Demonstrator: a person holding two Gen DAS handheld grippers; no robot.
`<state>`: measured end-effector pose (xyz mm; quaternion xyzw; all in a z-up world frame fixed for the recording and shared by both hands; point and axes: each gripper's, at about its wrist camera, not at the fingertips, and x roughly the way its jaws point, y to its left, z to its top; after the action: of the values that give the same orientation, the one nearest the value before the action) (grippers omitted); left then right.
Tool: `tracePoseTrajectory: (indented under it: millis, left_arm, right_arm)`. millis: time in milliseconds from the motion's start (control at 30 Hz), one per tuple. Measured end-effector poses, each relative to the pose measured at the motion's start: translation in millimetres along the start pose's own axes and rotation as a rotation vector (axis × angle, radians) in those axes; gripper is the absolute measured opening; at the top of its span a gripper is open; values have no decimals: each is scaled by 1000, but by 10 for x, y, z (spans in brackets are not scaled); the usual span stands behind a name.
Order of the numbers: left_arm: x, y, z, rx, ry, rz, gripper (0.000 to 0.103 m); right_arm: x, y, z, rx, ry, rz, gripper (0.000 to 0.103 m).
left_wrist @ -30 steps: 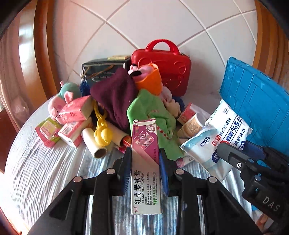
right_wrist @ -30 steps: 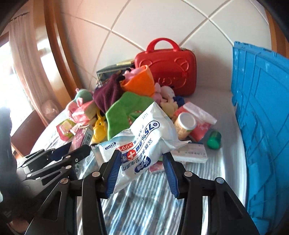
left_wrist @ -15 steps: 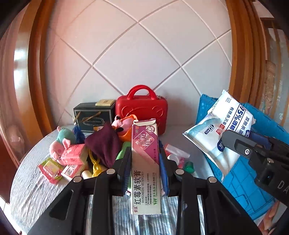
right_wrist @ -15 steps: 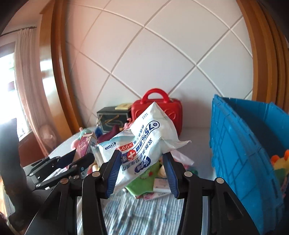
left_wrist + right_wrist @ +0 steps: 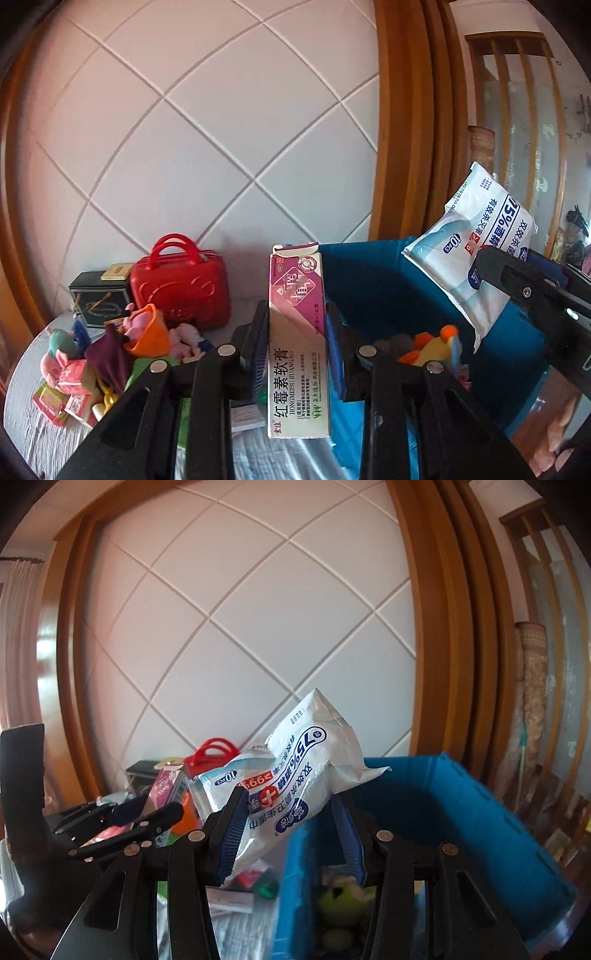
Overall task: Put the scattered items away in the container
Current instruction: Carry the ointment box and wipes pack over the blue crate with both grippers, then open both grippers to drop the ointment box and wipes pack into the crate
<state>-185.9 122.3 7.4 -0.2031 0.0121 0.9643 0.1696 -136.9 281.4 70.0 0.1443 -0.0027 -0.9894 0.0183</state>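
The left gripper [image 5: 297, 354] pinches an upright ointment box [image 5: 298, 347] at frame centre; the right gripper [image 5: 291, 834] clamps a wipes pack [image 5: 291, 775] beside the blue crate [image 5: 461, 812].

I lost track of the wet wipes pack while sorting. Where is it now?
The wet wipes pack is clamped in the right tongs, held in the air at the blue crate's near-left rim, right of the ointment box.

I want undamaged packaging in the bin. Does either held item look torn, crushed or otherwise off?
The tall pink-and-cream cardboard ointment box in the left gripper has its top flap open and bent, with a ragged edge. The white-and-blue plastic wipes pack in the right gripper is creased where it is squeezed, but no tear shows.
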Motion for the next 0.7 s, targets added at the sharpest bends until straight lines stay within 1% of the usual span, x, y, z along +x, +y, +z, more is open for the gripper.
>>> tracePoseTrajectory:
  millis: [133, 233, 333, 400, 467, 533, 600, 700]
  left_arm:
    - [293, -667, 412, -46, 12, -18, 28]
    - [577, -1083, 691, -72, 32, -21, 28]
    - [909, -1431, 877, -67, 59, 16, 28]
    - [1220, -1569, 917, -68, 111, 40, 28]
    - [1564, -1649, 863, -78, 172, 63, 28]
    - [1913, -1715, 720, -72, 233, 95, 28]
    - [2249, -1764, 496, -57, 314, 126, 28]
    - [2639, -1786, 122, -50, 441, 142, 28]
  right_arm:
    - [-20, -738, 304, -23, -35, -41, 47]
    - [112, -1300, 548, -43, -35, -56, 47]
    - [421, -1780, 690, -51, 7, -68, 47]
    - [691, -2038, 705, -57, 58, -69, 47]
    - [1013, -2240, 653, -56, 124, -67, 47]
    - [1330, -2361, 474, -55, 190, -72, 47]
    - [1656, -2458, 250, -46, 264, -73, 47]
    - [2065, -2562, -137, -25, 381, -69, 47]
